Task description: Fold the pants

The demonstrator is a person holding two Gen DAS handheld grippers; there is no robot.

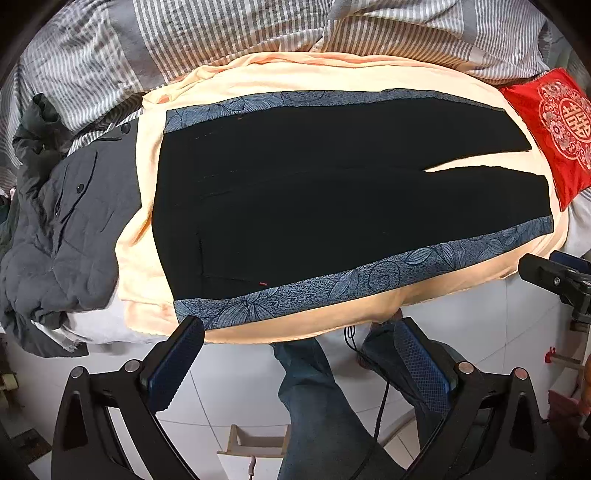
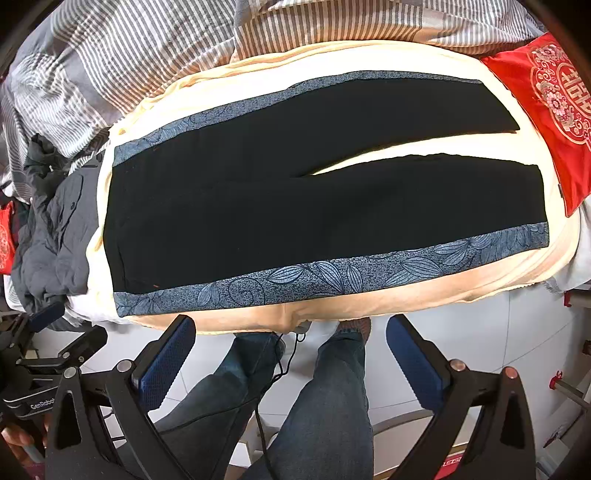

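The pants (image 1: 332, 206) lie flat on a peach blanket (image 1: 314, 74) on the bed, waist to the left & the two legs going right w/ a thin pointy gap between them near the ends. The cloth is smooth & plain black, w/ a long blue strip (image 1: 369, 280) down each outer side; the strips are speckled & have leaf & swirl shapes on them. The peach blanket looks soft & hangs over the near edge of the bed. Behind it is a puffy quilt (image 1: 221, 33) w/ gray & white stripes. At the left is a crumpled dark gray jacket (image 1: 66, 229), quilted, w/ round buttons. At the right is a shiny red pillow (image 1: 554, 133) w/ a round white pattern. The left gripper (image 1: 301, 360) hangs in front of the bed, over the white tile floor (image 1: 236, 391); its jaws are wide apart, holding nothing, & the pads are blue w/ tiny bumps. The right gripper (image 2: 291, 356) is the same: jaws wide apart, nothing in them, just short of the bed edge. Legs in blue jeans (image 2: 325, 413) stand on the floor below.
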